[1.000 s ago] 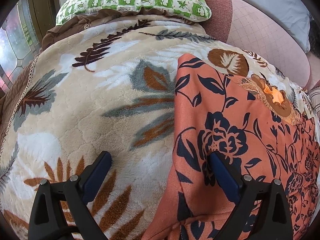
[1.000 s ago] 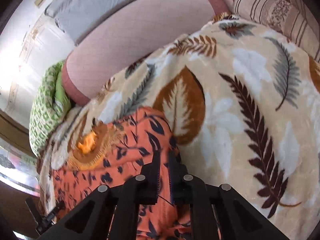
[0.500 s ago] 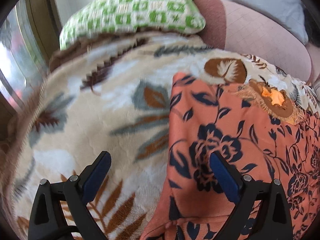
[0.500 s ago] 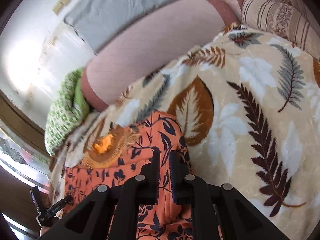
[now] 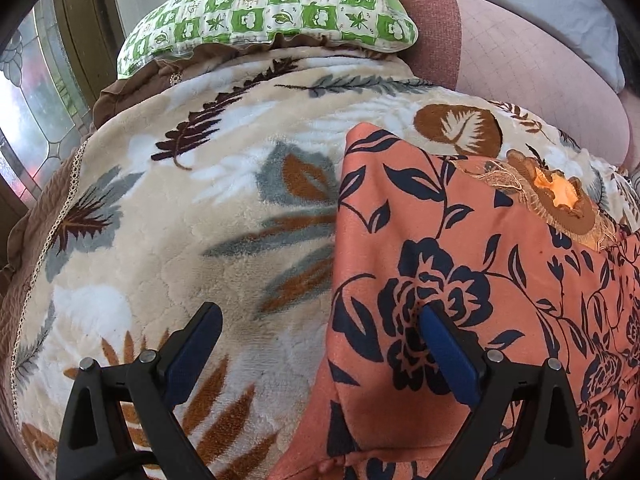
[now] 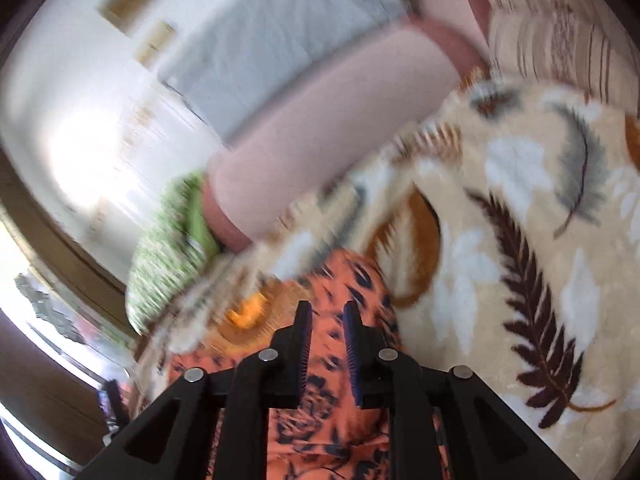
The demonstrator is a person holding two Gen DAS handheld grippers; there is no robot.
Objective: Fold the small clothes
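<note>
An orange garment with dark blue flowers (image 5: 460, 264) lies flat on a leaf-patterned fleece blanket (image 5: 200, 216). It has a brown embroidered neckline (image 5: 560, 200). My left gripper (image 5: 320, 320) is wide open and empty, its right finger over the garment's left edge. In the right wrist view, blurred by motion, my right gripper (image 6: 326, 312) hovers over the garment (image 6: 340, 408) with its jaws a narrow gap apart; nothing shows between them.
A green checked pillow (image 5: 272, 4) lies at the blanket's far end. A pink bolster (image 5: 520, 68) and a grey pillow (image 5: 552, 4) lie behind. A striped cushion (image 6: 560, 40) is at the right. A window (image 5: 24, 120) is at the left.
My right gripper has lifted and tilted away from the garment, and its jaws have parted slightly. My left gripper stays open in about the same spot.
</note>
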